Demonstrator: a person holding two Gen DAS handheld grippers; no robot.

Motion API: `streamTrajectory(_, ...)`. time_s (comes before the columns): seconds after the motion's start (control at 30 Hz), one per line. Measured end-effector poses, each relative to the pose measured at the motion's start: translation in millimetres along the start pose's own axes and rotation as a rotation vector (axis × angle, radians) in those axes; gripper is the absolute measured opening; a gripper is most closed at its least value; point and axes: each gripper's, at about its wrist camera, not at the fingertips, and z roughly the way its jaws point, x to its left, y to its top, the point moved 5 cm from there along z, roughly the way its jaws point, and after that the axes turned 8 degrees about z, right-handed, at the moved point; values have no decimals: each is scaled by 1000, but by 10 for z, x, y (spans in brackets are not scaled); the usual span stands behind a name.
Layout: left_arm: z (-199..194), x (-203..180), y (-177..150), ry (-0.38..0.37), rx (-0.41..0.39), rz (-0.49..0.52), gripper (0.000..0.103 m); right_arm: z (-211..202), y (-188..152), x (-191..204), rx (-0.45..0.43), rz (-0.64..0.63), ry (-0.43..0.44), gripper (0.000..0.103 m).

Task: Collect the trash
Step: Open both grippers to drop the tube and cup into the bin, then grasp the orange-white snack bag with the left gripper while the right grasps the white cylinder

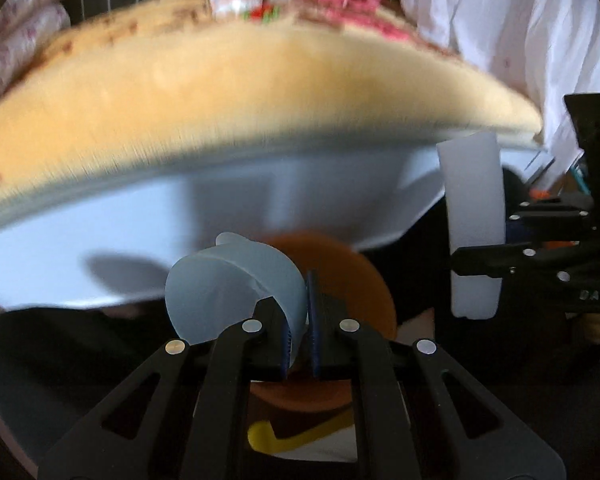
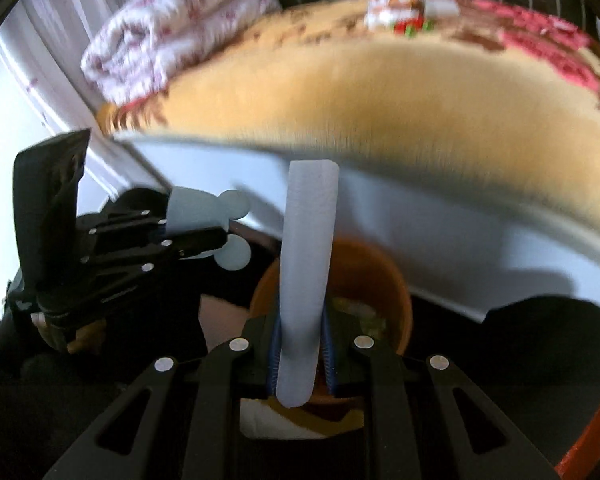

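Observation:
My left gripper is shut on a curled pale grey plastic piece, held above an orange bin on the floor. It also shows at the left of the right wrist view. My right gripper is shut on a long pale grey plastic strip that stands upright over the same orange bin. The strip and right gripper show at the right of the left wrist view. Some yellowish scraps lie inside the bin.
A bed with a tan blanket and a white frame fills the background. Folded floral quilts lie at its far end. Small wrappers lie on the blanket. A white curtain hangs at the right.

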Motion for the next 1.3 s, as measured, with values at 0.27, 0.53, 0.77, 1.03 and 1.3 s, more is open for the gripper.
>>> streamTrajectory(0.27, 499, 34, -143, -30, 163, -11, 6, 486, -101, -244, 144, 64, -14, 20)
streamTrajectory(0.53, 644, 199, -196, -8, 247, -66, 71, 557, -101, -395, 169, 91, -49, 54)
streamTrajectory(0.77, 306, 234, 16, -13, 171, -71, 71, 24, 162, -431, 65, 104, 10, 54)
streamTrajectory(1.03, -406, 448, 1371, 113, -157, 24, 84, -713, 980, -590, -252, 112, 15, 59)
streamTrajectory(1.3, 201, 739, 2952, 322, -199, 176, 85, -769, 1236, -812, -380, 191, 43, 63)
